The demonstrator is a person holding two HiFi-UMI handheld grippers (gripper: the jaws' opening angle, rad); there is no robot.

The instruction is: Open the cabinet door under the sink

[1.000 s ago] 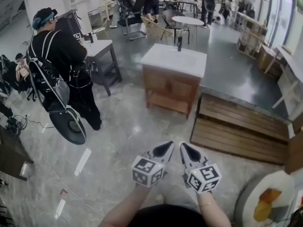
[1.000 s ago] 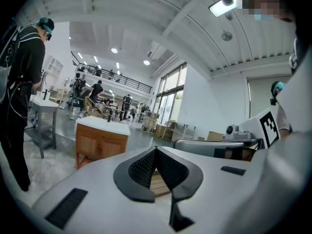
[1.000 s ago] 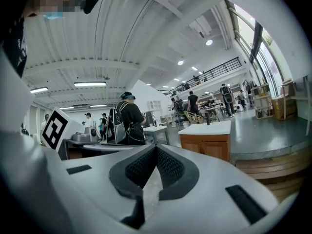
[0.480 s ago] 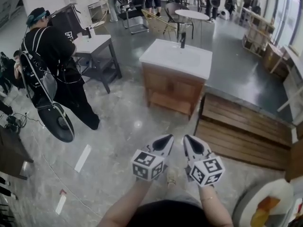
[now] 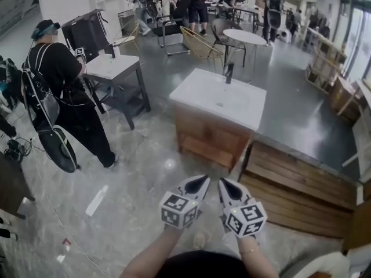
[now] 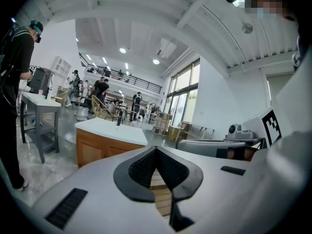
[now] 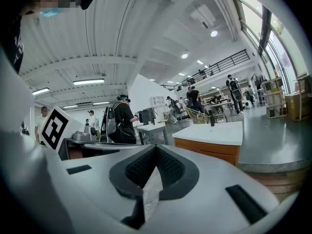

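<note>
Nothing of the task is done yet. The brown wooden cabinet [image 5: 204, 133] under the white rectangular sink [image 5: 220, 100] looks closed, well ahead across the grey floor [image 5: 133, 184]. The left tongs [image 5: 199, 184] and right tongs [image 5: 225, 185] are pressed fully together, empty, far from its door.

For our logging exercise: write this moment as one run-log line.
phase: before contact | left gripper: shut, empty | right gripper: shut, empty | cabinet under sink: ahead, doors closed, untouched

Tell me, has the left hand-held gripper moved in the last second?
Yes: the left hand-held gripper has come forward, toward the sink cabinet; their gap has shrunk.
</note>
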